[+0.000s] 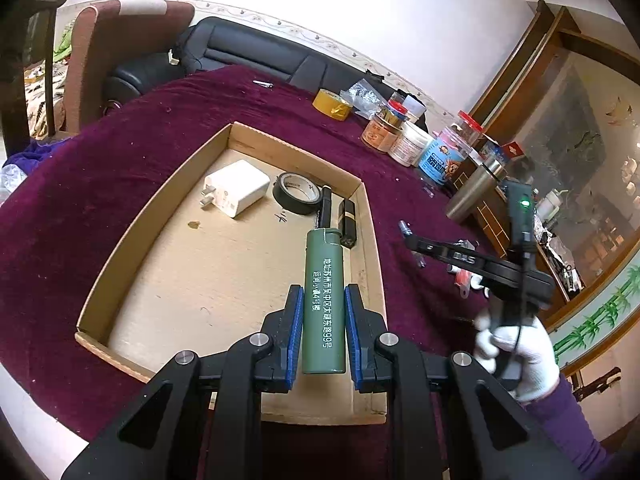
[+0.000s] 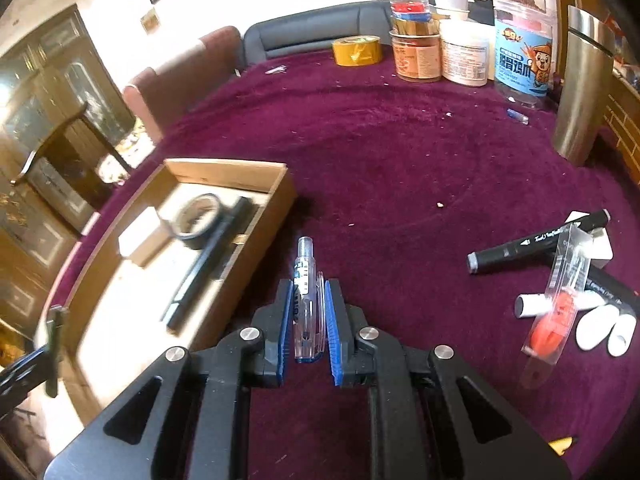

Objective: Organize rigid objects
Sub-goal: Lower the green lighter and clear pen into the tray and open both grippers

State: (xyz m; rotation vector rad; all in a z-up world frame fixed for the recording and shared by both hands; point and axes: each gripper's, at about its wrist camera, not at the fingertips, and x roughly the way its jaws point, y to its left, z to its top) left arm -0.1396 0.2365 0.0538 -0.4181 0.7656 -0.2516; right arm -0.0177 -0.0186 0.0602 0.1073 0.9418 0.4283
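While left gripper (image 1: 323,322) pinches green lighter (image 1: 324,300) above cardboard tray (image 1: 120,248), right gripper (image 2: 307,320) pinches clear pen (image 2: 306,300).

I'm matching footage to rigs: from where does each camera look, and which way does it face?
Left wrist: on the left gripper, looking down over the cardboard box, green lighter between its fingers; gloved right hand shows.
Right wrist: on the right gripper, facing across the purple tablecloth, clear pen between its fingers.
Shared: box, black tape roll, yellow tape roll, jars.
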